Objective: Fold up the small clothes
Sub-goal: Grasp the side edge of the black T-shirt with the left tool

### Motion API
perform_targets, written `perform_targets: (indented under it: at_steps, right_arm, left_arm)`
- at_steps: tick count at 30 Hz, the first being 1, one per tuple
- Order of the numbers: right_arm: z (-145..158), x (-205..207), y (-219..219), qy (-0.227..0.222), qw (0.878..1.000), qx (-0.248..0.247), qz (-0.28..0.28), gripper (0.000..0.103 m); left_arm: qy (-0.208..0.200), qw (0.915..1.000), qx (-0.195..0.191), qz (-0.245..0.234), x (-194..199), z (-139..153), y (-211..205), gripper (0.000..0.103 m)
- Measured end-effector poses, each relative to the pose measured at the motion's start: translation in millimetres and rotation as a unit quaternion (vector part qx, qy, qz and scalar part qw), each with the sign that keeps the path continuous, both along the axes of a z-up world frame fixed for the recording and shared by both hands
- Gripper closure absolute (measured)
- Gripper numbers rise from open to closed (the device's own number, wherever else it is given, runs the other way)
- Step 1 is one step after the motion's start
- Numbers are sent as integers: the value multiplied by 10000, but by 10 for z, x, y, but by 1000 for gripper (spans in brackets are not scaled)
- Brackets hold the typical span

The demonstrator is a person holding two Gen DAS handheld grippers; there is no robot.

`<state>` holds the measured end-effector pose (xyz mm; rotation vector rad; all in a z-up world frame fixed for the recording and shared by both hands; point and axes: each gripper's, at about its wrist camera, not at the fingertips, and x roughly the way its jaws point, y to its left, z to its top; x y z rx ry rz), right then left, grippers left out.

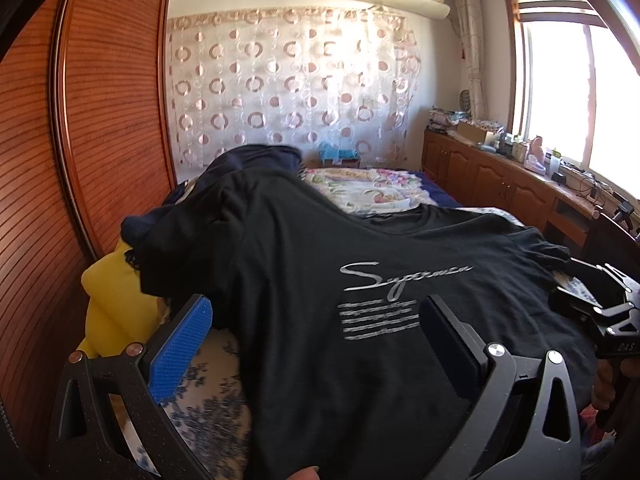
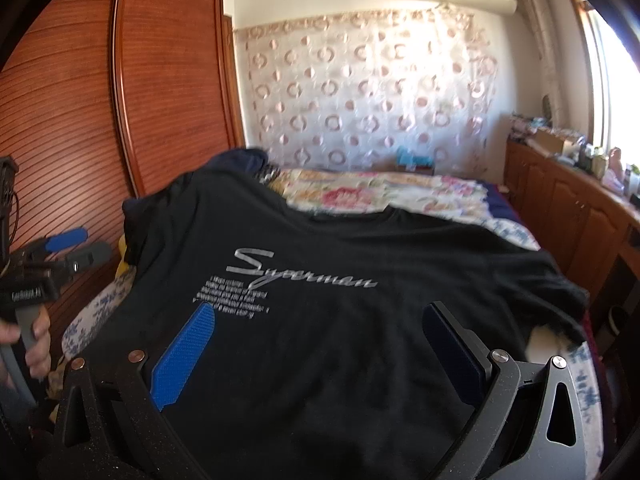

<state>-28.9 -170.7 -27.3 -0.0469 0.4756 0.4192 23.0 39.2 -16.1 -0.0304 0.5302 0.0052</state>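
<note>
On the bed: black Superman T-shirt spread flat, print up, no fold made yet; left gripper and right gripper both splayed, empty

Black T-shirt: matt soft cloth, silvery shiny print. Left gripper: matt black grainy plastic, ribbed blue pad, metal bolts. Wardrobe at 10 o'clock: glossy slatted wood.

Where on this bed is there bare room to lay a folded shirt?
Free: the floral quilt beyond the black shirt, toward the curtain. Crowded: the dark clothes pile and yellow item by the wardrobe; the counter is cluttered.
</note>
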Motion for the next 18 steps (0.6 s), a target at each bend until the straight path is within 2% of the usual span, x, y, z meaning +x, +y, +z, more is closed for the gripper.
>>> perform_targets:
  at_steps: [3, 8, 15, 18]
  right_arm:
    - [-26, 71, -8, 231, 9996, 48, 121, 4]
    - [-18, 90, -70, 350, 9992, 61, 199, 5]
    - [-61, 147, -58, 405, 9987, 47, 294, 5]
    - [-107, 164, -9, 403, 9986, -9, 338, 5]
  left_arm:
    - [76, 9999, 5, 68, 89, -86, 194, 0]
    - [220, 9995, 2, 212, 190, -163, 492, 0]
    - [353, 9983, -329, 318, 345, -212, 902, 0]
    - [379, 9976, -434, 395, 392, -231, 1075, 7]
